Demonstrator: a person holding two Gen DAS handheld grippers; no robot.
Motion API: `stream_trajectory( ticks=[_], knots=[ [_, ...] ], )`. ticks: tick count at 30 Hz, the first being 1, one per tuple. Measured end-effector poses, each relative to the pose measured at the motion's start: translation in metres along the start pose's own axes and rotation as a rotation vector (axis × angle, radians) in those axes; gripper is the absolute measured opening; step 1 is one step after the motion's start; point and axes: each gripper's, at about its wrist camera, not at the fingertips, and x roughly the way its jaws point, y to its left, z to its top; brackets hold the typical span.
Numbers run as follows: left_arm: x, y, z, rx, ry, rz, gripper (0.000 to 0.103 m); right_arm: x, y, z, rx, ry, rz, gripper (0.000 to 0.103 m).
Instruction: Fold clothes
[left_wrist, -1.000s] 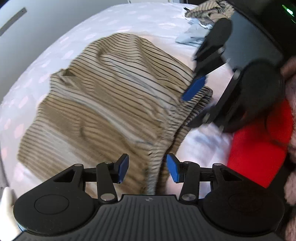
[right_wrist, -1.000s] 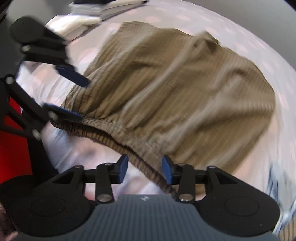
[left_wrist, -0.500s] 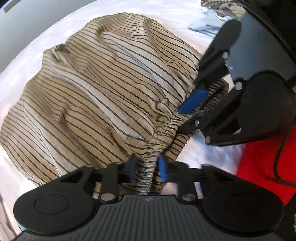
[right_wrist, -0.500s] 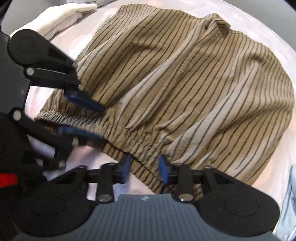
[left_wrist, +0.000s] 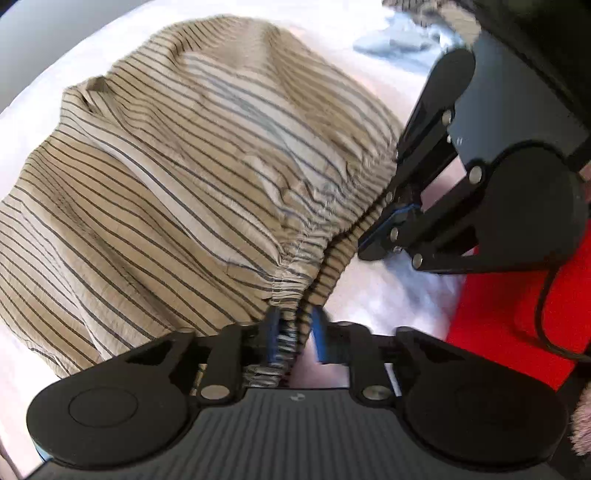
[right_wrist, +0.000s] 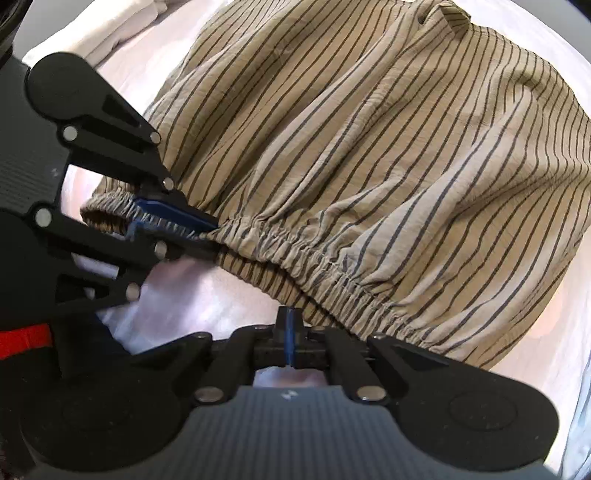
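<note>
A tan garment with thin dark stripes (left_wrist: 184, 177) (right_wrist: 388, 147) lies spread on the pale bed sheet (left_wrist: 388, 295), its gathered elastic waistband (right_wrist: 303, 254) nearest me. My left gripper (left_wrist: 296, 334) points down at the band's left end. Its jaws are opening, and the bunched band stands between them, against the left pad and apart from the blurred right pad. The right wrist view shows my left gripper (right_wrist: 168, 221) with the band inside its jaws. My right gripper (right_wrist: 291, 334) is shut, its pad tips pinching the band's lower edge. The left wrist view shows my right gripper (left_wrist: 384, 227) with the band pulled toward it.
Folded white cloth (right_wrist: 107, 33) lies at the far left of the bed. A pale blue garment (left_wrist: 399, 40) and more striped cloth sit at the far right. A red surface (left_wrist: 517, 314) with a black cable borders the bed on the near right.
Both grippers came down onto the waistband. The right jaws closed fully on its edge. The left jaws closed on the band, then parted again.
</note>
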Motion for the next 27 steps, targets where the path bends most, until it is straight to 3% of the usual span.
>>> stream_trajectory(
  ticks=[3, 5, 10, 13, 16, 22, 26, 27],
  knots=[
    [-0.020, 0.016, -0.002, -0.081, -0.082, -0.016, 0.041, -0.012, -0.002, -0.003, 0.025, -0.063, 0.018, 0.015],
    [-0.032, 0.031, -0.005, -0.152, -0.132, -0.028, 0.048, -0.026, -0.008, -0.006, 0.067, -0.137, 0.051, 0.029],
    [-0.054, 0.072, -0.009, -0.323, -0.224, 0.011, 0.048, -0.051, -0.033, -0.013, 0.216, -0.296, 0.124, 0.030],
    [-0.066, 0.089, -0.010, -0.393, -0.258, 0.070, 0.048, -0.061, -0.051, -0.016, 0.338, -0.375, 0.113, 0.031],
    [-0.071, 0.119, -0.003, -0.479, -0.274, 0.160, 0.048, -0.067, -0.077, -0.013, 0.482, -0.451, 0.056, 0.034],
    [-0.071, 0.198, -0.014, -0.758, -0.338, 0.426, 0.048, -0.070, -0.144, -0.013, 0.778, -0.645, -0.199, 0.042],
    [-0.067, 0.243, -0.042, -0.961, -0.413, 0.575, 0.050, -0.059, -0.195, -0.022, 1.018, -0.760, -0.246, 0.043],
    [-0.065, 0.253, -0.051, -1.016, -0.418, 0.575, 0.050, -0.055, -0.207, -0.025, 1.079, -0.780, -0.244, 0.043]
  ],
)
